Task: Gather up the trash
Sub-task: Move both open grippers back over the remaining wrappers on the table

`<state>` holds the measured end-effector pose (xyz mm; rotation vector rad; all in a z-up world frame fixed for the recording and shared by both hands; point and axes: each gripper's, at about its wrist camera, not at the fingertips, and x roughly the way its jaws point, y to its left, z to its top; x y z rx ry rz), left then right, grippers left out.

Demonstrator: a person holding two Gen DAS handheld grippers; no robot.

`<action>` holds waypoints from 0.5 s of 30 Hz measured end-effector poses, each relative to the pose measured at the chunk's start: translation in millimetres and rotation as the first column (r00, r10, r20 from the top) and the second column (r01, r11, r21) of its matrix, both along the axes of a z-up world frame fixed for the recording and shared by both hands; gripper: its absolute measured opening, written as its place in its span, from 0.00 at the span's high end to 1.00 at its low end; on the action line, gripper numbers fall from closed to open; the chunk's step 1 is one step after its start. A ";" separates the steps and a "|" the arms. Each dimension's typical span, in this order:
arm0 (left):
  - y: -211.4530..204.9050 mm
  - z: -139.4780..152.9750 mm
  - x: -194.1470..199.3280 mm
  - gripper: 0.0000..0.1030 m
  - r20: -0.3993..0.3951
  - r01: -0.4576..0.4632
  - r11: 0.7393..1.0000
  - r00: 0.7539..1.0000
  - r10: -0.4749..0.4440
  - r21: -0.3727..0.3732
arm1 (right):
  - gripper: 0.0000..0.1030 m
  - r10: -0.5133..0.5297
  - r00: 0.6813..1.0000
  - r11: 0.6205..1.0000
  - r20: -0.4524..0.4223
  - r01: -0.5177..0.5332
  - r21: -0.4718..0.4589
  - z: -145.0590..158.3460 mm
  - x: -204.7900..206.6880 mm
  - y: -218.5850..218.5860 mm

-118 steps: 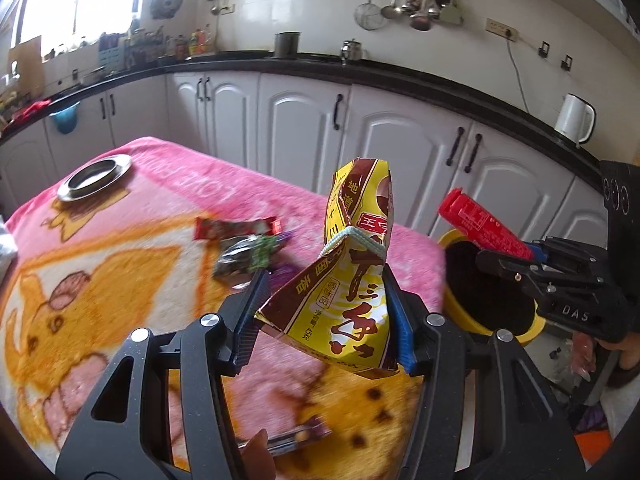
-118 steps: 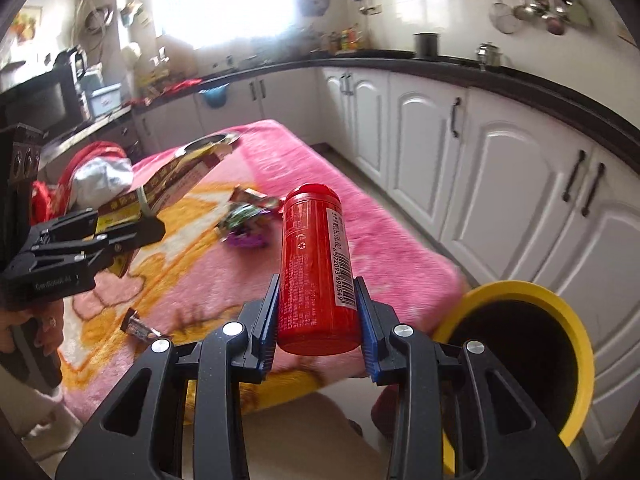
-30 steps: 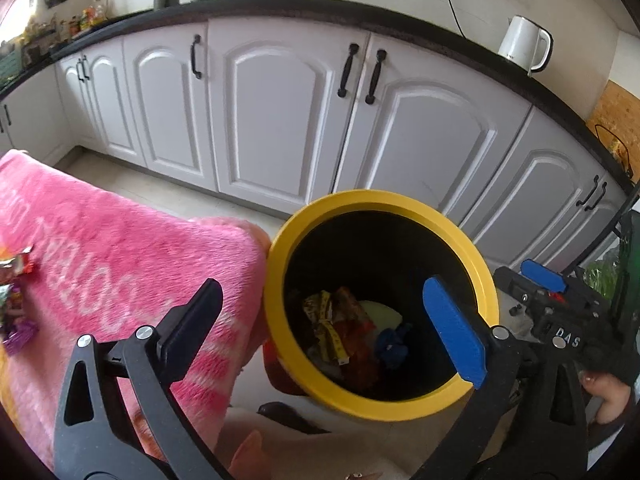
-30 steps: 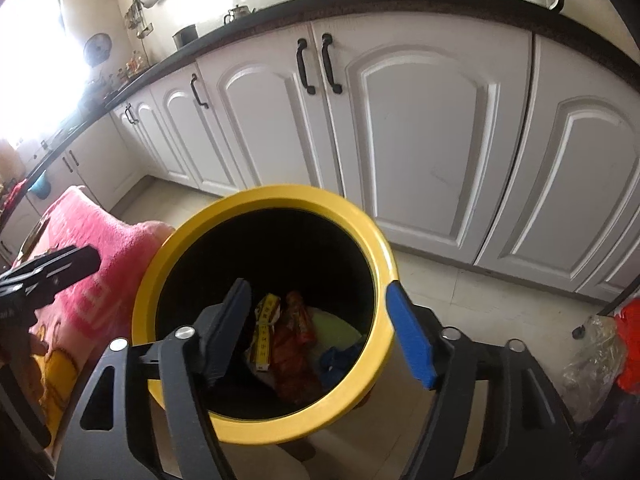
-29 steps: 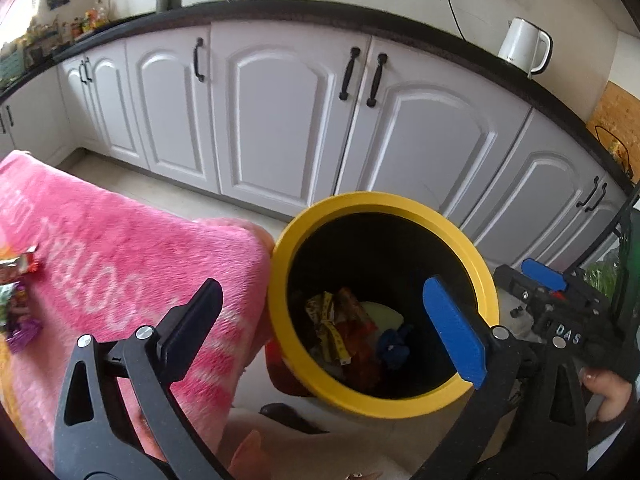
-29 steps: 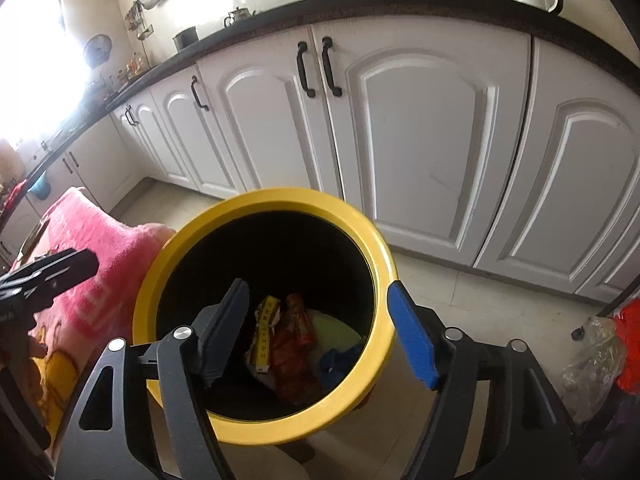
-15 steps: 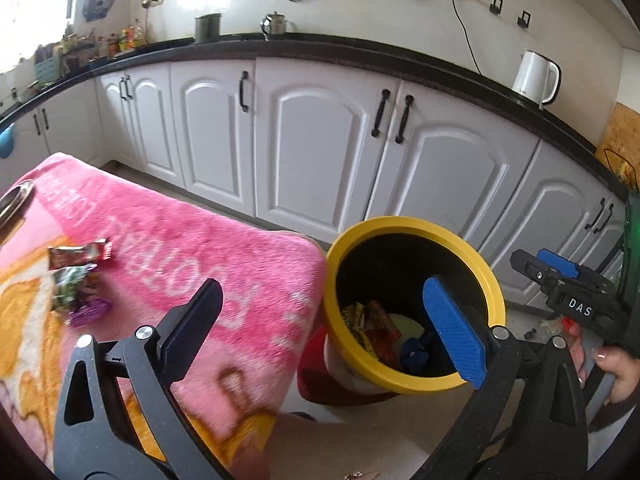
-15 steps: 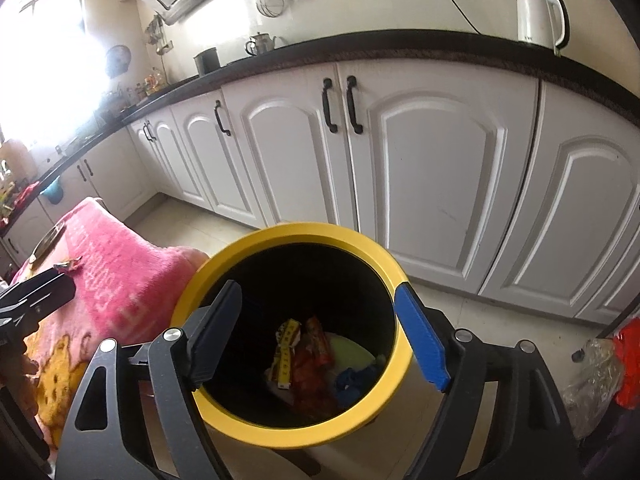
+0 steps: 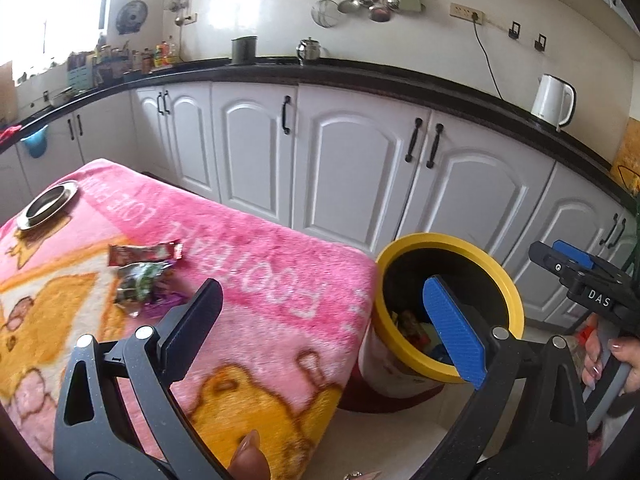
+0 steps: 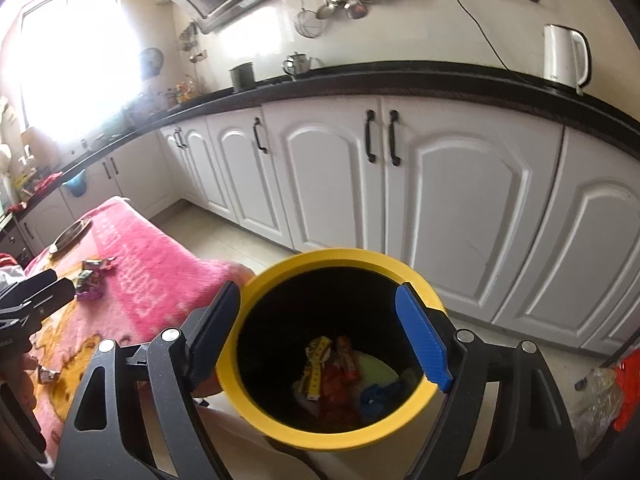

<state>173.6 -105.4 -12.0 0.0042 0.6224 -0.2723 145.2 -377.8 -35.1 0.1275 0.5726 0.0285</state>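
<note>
The yellow-rimmed bin point(image 9: 448, 240) stands on the floor at the corner of the pink-blanketed table point(image 9: 260, 280). Dropped trash point(image 10: 332, 372) lies at its bottom: a yellow carton, red packaging, something blue. My right gripper point(image 10: 316, 288) hangs open and empty above the bin's mouth point(image 10: 340, 256). My left gripper point(image 9: 320, 284) is open and empty too, over the table corner just left of the bin. A red wrapper point(image 9: 144, 254) and a crumpled green and purple wrapper point(image 9: 140, 280) lie on the blanket. From the right wrist view, a small wrapper point(image 10: 48, 374) shows near the table's front.
A metal dish point(image 9: 48, 204) sits at the table's far left. White cabinets point(image 9: 348, 168) under a black counter run behind the bin, with a white kettle point(image 9: 554, 98) on top. A plastic bag point(image 10: 596, 400) lies on the floor to the right.
The carton and red can held earlier are gone from both grippers. Both grippers have risen and backed off from the bin. The left view has swung left, bringing the table wrappers into sight.
</note>
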 end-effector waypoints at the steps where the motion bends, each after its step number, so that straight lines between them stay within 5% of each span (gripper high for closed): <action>1: 5.2 1.0 -1.6 0.10 0.004 -0.010 1.000 1.000 0.010 0.000 | 0.24 0.004 1.000 1.000 0.004 -0.004 -0.002 1.1 -0.6 3.2; 15: 59.1 9.7 -21.4 0.10 0.038 -0.098 0.995 0.994 0.098 -0.015 | 0.24 0.138 0.990 0.990 0.028 -0.138 -0.015 19.9 6.4 59.1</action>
